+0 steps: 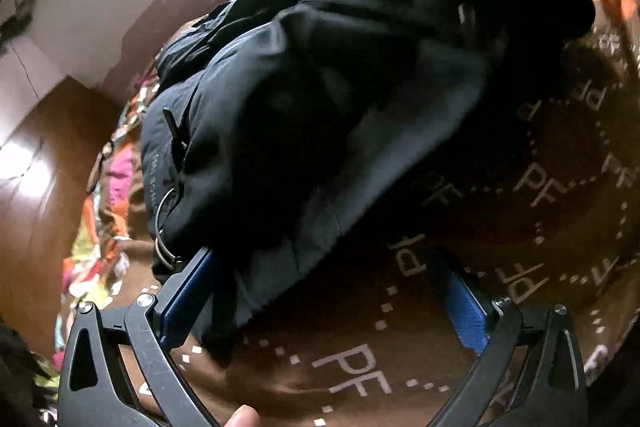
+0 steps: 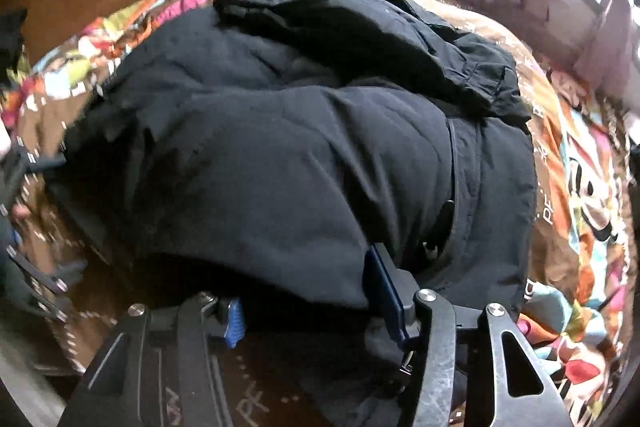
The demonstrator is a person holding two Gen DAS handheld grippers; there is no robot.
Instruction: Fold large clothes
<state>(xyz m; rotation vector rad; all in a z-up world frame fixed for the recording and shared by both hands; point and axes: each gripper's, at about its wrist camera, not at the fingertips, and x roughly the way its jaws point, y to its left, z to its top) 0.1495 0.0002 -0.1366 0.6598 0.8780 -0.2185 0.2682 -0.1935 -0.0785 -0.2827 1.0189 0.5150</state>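
Two grippers work a bulky black padded jacket (image 2: 280, 147) that lies heaped across the middle of a brown bedspread printed with white "PF" letters and a bright floral border (image 1: 360, 367). In the right wrist view the jacket fills the centre of the frame, with one sleeve (image 2: 380, 39) folded over its upper right part. The right gripper (image 2: 304, 303), at the bottom centre of that view, has its blue-padded jaws set partly apart with a thick fold of the jacket's near edge bulging between them; I cannot tell whether they truly pinch it or merely straddle it. The left gripper (image 1: 332, 299), at the bottom of the left wrist view, stands wide apart and holds nothing: its left finger (image 1: 188, 291) lies beside the jacket's hem near a metal ring (image 1: 164, 231), and its right finger (image 1: 464, 307) sits over bare bedspread.

The step in hand looks like gathering the near edge for a fold across the body. To do it well, the left jaws should slide further under the hem so both layers, shell and grey lining (image 1: 400, 155), are taken together, clear of the ring. Both hands should then lift evenly, since padded fabric slumps and springs back, and press the crease flat afterwards.
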